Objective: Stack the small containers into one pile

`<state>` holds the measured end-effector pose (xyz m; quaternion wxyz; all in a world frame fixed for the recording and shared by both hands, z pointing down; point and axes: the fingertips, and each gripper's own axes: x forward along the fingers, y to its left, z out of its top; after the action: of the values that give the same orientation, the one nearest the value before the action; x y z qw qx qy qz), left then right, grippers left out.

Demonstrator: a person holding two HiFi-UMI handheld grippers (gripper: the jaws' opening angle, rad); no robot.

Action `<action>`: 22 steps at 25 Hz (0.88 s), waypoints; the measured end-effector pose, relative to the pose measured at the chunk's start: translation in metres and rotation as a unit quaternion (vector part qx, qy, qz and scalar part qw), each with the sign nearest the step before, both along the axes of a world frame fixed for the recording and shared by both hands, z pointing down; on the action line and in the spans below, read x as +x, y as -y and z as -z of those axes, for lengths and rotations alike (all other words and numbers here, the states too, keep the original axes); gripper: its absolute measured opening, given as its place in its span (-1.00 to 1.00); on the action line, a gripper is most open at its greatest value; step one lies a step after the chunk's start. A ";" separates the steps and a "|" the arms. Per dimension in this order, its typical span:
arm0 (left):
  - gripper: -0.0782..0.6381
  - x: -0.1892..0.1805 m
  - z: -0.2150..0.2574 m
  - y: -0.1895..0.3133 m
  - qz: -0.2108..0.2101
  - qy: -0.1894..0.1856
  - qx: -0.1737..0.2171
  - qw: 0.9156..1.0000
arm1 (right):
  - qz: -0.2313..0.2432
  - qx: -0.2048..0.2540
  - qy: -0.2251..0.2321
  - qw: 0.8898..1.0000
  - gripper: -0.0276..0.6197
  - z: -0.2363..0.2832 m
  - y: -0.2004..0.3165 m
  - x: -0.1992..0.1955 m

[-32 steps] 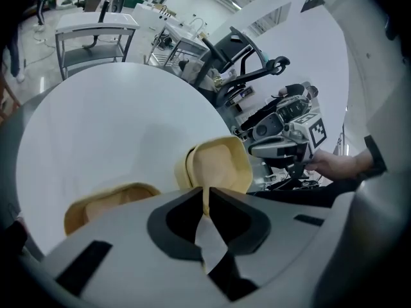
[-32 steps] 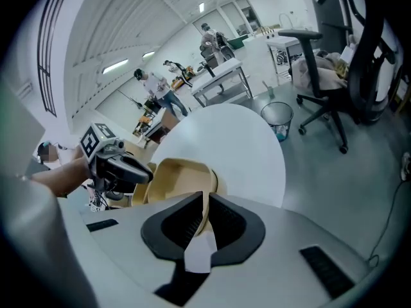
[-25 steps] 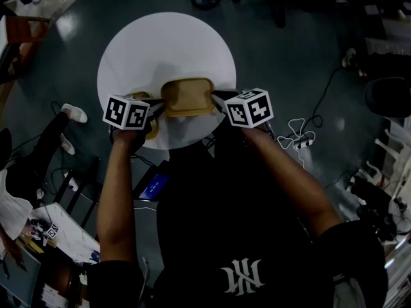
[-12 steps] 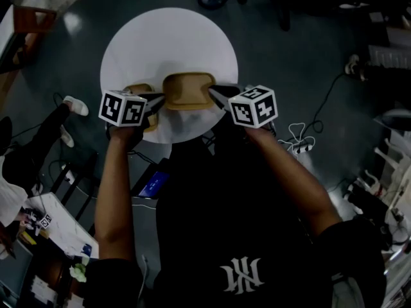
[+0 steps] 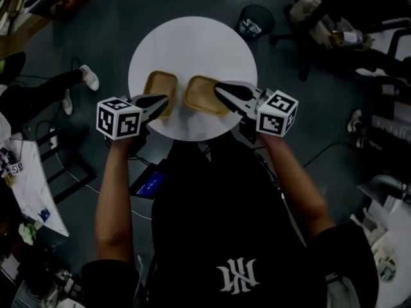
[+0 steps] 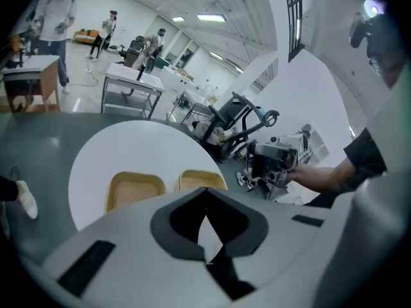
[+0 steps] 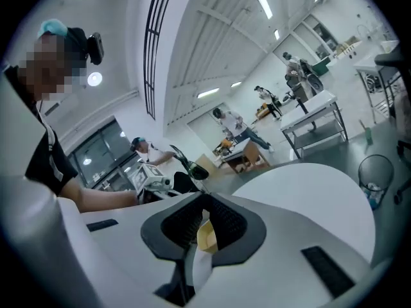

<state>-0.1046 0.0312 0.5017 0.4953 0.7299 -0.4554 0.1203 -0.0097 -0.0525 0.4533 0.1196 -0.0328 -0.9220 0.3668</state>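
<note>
Two tan containers sit side by side on the round white desk [image 5: 192,43], both in its near half. The left container [image 5: 159,85] lies on the desk's left half. The right container [image 5: 200,96] lies just beside it, around the desk's centre line, with a slim strip of desk showing between them.

Your right claw [image 5: 221,90] reaches in over the desk's near right edge and is closed on the right-hand rim of the right container. In the right gripper view, a tan sliver of that rim [image 7: 207,236] stands pinched between the dark pads. Whether that container rests flat on the desk or is raised a little cannot be told.

Your left claw [image 5: 164,99] hangs over the desk's near left edge, its tips by the near rim of the left container. In the left gripper view its jaws are drawn together to a mere slit, with nothing in it but white desk, and both containers lie beyond the tips.

A dark bin [image 5: 257,21] stands on the floor just past the desk's far right edge.
</note>
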 end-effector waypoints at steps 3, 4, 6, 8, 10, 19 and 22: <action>-0.77 -0.009 0.013 -0.020 0.051 0.013 0.033 0.998 | 0.024 0.003 0.014 1.000 -0.75 0.009 0.002 -0.013; -0.77 -0.011 0.018 -0.027 0.073 0.017 0.046 0.996 | 0.036 0.003 0.019 0.999 -0.75 0.011 0.002 -0.018; -0.77 -0.015 0.026 -0.039 0.122 0.019 0.070 0.990 | 0.070 0.009 0.022 0.997 -0.75 0.015 0.003 -0.028; -0.77 -0.020 0.033 -0.052 0.165 0.020 0.086 0.982 | 0.102 0.021 0.017 0.994 -0.75 0.018 0.001 -0.037; -0.77 -0.022 0.038 -0.068 0.191 0.022 0.095 0.977 | 0.121 0.030 0.010 0.992 -0.75 0.022 -0.005 -0.042; -0.77 -0.004 0.039 -0.120 0.283 0.000 0.125 0.951 | 0.187 0.102 -0.023 0.977 -0.65 0.038 -0.018 -0.050; -0.77 0.010 0.040 -0.130 0.311 -0.004 0.135 0.941 | 0.203 0.112 -0.035 0.972 -0.57 0.038 -0.026 -0.048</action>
<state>-0.0948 0.1609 0.4614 0.4063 0.6122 -0.6701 -0.1051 -0.0577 -0.0265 0.4155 0.2265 -0.1934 -0.9265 0.2301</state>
